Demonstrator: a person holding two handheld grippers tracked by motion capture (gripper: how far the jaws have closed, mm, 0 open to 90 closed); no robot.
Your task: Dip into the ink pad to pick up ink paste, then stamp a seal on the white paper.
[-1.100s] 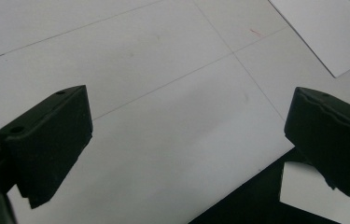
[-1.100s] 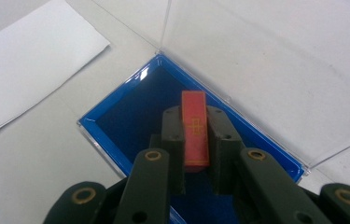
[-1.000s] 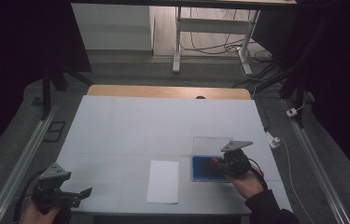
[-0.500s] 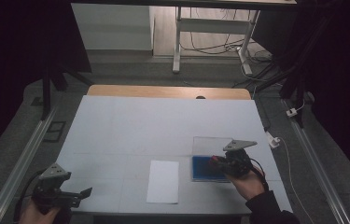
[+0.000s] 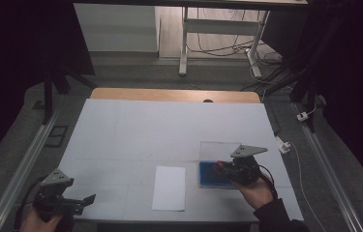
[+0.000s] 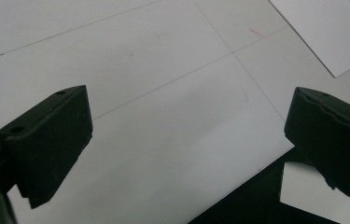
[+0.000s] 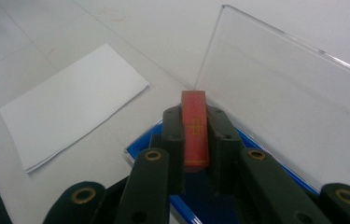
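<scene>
My right gripper [image 7: 195, 122] is shut on a thin red block [image 7: 195, 130] with gold markings, held edge-up between the jaws. It hovers over a blue-lined case [image 7: 238, 135] whose clear lid [image 7: 294, 107] stands open behind it. From above, the right gripper [image 5: 220, 167] sits over the blue tray [image 5: 209, 174] near the table's front right. A white sheet of paper [image 5: 169, 187] lies flat to the left of the case. My left gripper [image 5: 84, 200] is at the front left corner of the table, its jaws wide open [image 6: 186, 140] over bare white tabletop.
The white table top [image 5: 169, 130] has a wooden strip [image 5: 174, 94] along its far edge. Metal rails [image 5: 24, 164] run down both sides. A white plug and cable [image 5: 285, 145] lie off the right edge. A desk frame and cables stand on the floor beyond.
</scene>
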